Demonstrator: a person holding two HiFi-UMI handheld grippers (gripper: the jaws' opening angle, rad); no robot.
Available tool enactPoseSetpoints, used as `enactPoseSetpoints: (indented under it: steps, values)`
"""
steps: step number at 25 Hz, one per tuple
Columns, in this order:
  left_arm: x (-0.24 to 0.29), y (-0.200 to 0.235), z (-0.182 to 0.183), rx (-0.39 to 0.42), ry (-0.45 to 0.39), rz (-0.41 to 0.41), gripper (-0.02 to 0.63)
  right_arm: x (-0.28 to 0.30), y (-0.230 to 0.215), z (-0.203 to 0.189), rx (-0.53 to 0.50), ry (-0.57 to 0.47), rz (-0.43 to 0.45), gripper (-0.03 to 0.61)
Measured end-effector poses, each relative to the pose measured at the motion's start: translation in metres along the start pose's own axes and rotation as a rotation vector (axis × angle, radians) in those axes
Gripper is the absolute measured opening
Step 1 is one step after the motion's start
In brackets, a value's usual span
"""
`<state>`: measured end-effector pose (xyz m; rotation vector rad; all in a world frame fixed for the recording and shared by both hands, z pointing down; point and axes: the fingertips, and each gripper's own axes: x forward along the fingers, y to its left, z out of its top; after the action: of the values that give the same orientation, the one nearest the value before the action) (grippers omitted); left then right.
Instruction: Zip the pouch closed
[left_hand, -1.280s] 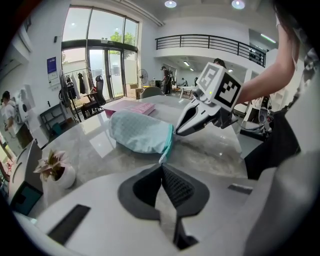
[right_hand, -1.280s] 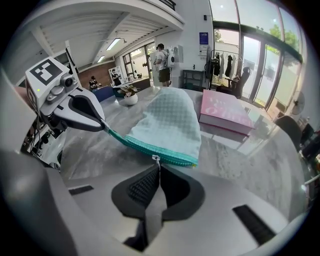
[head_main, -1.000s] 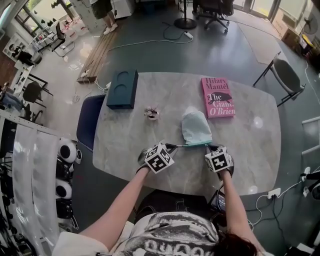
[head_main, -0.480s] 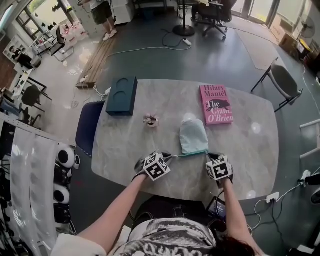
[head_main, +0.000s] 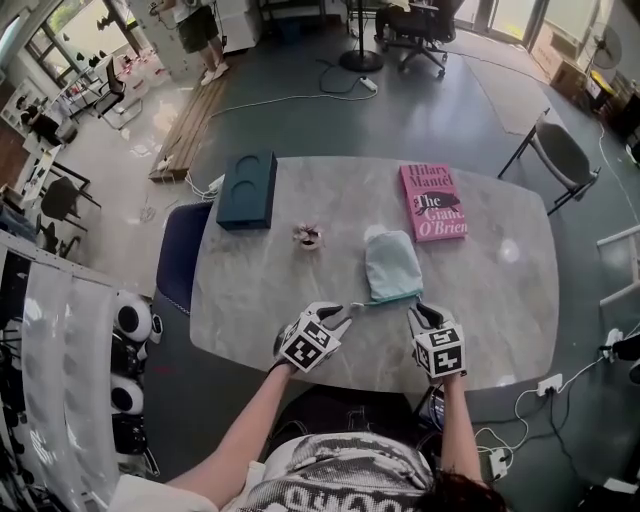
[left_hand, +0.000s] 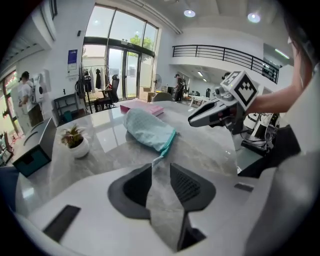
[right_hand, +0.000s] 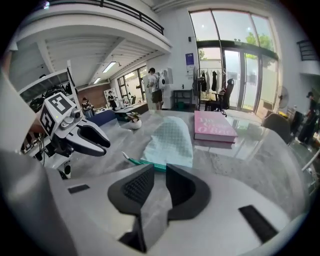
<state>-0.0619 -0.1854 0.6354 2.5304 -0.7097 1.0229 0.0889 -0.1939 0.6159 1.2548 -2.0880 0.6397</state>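
The light teal pouch (head_main: 392, 265) lies flat on the marble table (head_main: 500, 290), its zip edge (right_hand: 150, 164) toward me. The small white pull tab (left_hand: 156, 161) sticks out at the pouch's left corner. My left gripper (head_main: 338, 317) hangs just short of that tab; its jaws are opening and nothing is between them (left_hand: 161, 167). My right gripper (head_main: 418, 314) hovers near the pouch's right corner, apart from it, open and holding nothing (right_hand: 160, 170). Each gripper shows in the other's view: the right gripper (left_hand: 192, 120) and the left gripper (right_hand: 100, 142).
A pink book (head_main: 433, 200) lies beyond the pouch at the right. A small potted plant (head_main: 309, 236) stands left of the pouch, and a dark teal box (head_main: 246, 184) sits at the far left. Chairs stand at the table's left (head_main: 178, 250) and right (head_main: 565, 150).
Both grippers have let go of the pouch and pulled back toward the table's near edge, lifting a little. The left jaws have come apart. The pouch now lies by itself.
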Motion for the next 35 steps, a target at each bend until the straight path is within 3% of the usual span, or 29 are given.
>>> enactPoseSetpoints:
  steps: [7, 20, 31, 35]
  values:
    - [-0.042, -0.019, 0.005, -0.010, -0.123, -0.016, 0.098, -0.032, 0.045, 0.007, 0.058, -0.103, -0.033, 0.077]
    - [-0.060, -0.066, -0.011, 0.035, -0.161, -0.140, 0.075, -0.093, 0.088, -0.009, 0.176, -0.205, -0.097, 0.077]
    - [-0.066, -0.107, 0.017, 0.118, -0.251, -0.169, 0.064, -0.099, 0.119, -0.023, 0.141, -0.197, -0.025, 0.077]
    - [-0.078, -0.126, 0.021, 0.075, -0.294, -0.146, 0.063, -0.108, 0.127, -0.032, 0.125, -0.206, 0.002, 0.076]
